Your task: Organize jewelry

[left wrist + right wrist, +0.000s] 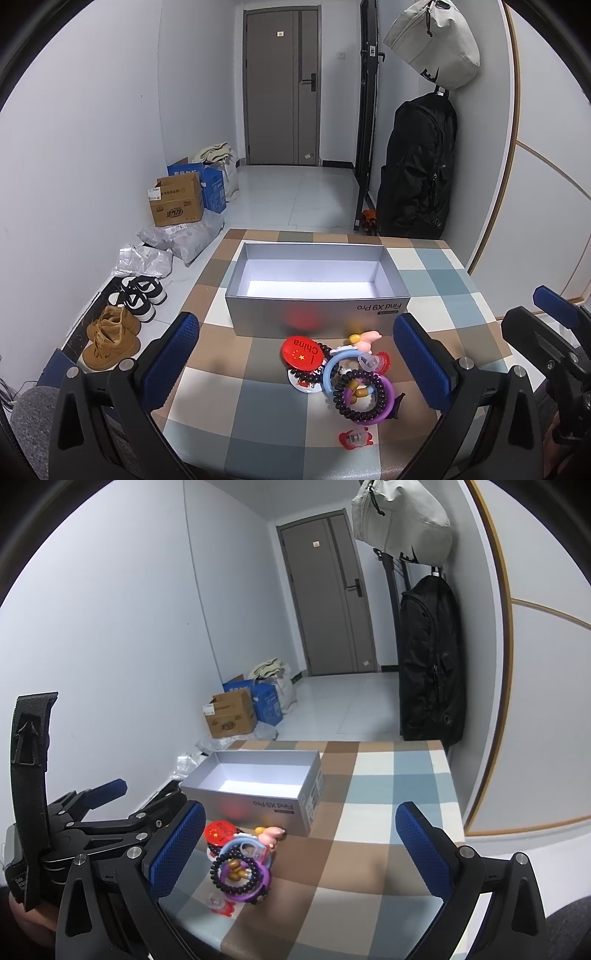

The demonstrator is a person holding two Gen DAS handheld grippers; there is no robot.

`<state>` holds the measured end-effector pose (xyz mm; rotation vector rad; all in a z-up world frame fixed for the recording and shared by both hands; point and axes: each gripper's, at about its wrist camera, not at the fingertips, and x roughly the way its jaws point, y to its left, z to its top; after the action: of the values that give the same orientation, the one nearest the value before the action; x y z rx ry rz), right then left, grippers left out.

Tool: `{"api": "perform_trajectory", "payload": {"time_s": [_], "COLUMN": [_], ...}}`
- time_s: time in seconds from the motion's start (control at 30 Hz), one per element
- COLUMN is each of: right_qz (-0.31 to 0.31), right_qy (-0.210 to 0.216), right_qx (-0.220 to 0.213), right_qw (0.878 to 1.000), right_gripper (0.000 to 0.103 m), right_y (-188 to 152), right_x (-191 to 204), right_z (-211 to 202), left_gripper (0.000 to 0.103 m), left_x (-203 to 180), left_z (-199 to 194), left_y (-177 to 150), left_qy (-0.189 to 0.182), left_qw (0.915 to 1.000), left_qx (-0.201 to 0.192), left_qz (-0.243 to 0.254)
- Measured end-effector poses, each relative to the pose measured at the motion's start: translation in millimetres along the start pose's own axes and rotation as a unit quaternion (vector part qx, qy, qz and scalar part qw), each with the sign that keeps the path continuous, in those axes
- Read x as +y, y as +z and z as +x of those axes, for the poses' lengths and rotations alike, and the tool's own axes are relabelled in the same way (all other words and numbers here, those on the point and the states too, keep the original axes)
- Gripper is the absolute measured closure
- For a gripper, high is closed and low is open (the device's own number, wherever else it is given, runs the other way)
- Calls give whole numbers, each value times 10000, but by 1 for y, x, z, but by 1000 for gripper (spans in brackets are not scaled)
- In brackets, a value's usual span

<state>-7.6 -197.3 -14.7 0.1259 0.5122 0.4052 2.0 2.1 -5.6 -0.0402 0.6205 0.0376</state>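
Observation:
An open silver box (317,295) marked "Find X9 Pro" stands empty on the checkered table (258,402); it also shows in the right wrist view (258,801). In front of it lies a pile of trinkets: a red China badge (301,355), a dark bead bracelet (360,397), a purple ring (382,404), a light blue ring (332,369), a pink pig figure (365,339) and a small red clip (354,438). My left gripper (295,369) is open and empty, above the pile. My right gripper (301,849) is open and empty, right of the pile (240,871).
The table's near edge (277,461) is just below the pile. Shoes (110,339), cardboard boxes (177,203) and bags lie on the floor at left. A black backpack (417,166) hangs at the right wall. A door (280,85) is at the back.

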Motion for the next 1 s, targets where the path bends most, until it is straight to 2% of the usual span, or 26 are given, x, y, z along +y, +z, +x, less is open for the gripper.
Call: {"api": "perform_trajectory", "payload": {"time_s": [1.0], "right_qz": [129], "right_qy": [21], "right_qx": [14], "right_qw": [9999], "right_gripper": [0], "right_y": [-2], "right_x": [-1], "right_z": [-1], "left_gripper": [1], "left_x": [-1], "left_z": [4], "left_y": [-4], "left_qy": [-177], "left_qw": [9997], "left_qx": [138], "left_qz": [38]}}
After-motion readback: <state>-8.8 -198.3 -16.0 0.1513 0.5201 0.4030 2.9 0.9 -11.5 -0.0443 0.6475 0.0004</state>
